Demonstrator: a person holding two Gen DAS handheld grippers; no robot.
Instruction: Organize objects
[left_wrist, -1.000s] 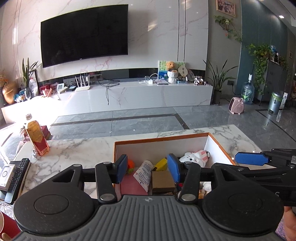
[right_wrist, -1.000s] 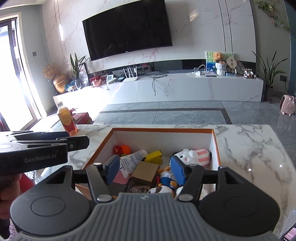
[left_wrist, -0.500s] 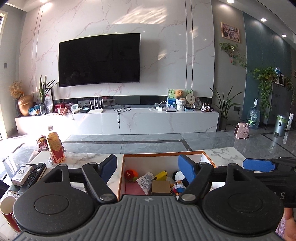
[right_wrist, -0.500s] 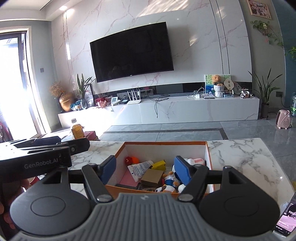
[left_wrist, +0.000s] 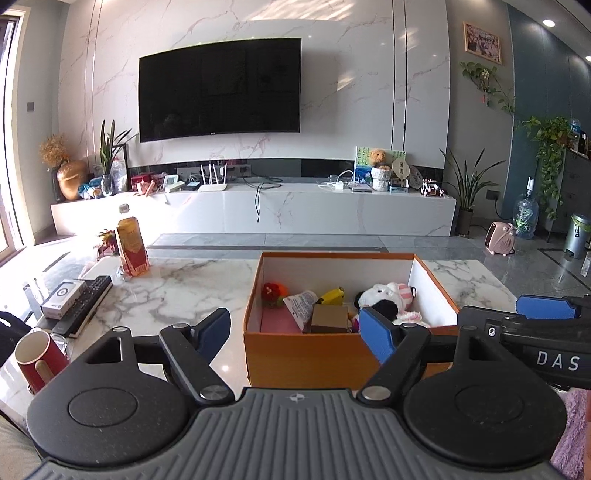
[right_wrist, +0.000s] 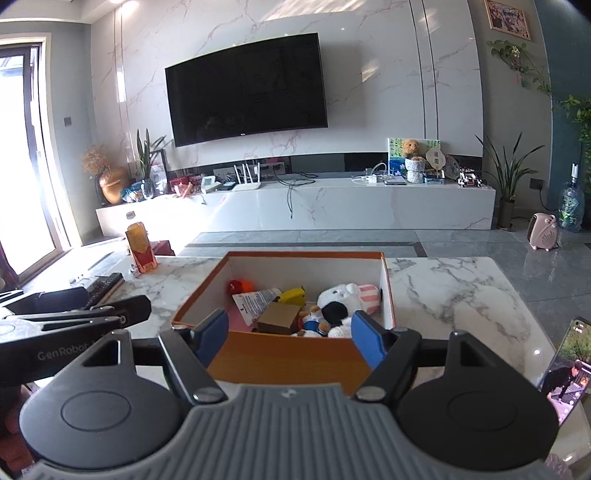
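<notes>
Both tongs — left tongs and right tongs — have just been opening, released, nothing between them, drawn back from the orange box on the bench; toys inside — sorting apparently complete.

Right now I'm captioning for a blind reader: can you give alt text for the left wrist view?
An open orange box of toys and small items sits on a marble table, framed by the wide-open, empty left gripper. The right gripper pokes in at the right; a red mug stands at the left.
</notes>
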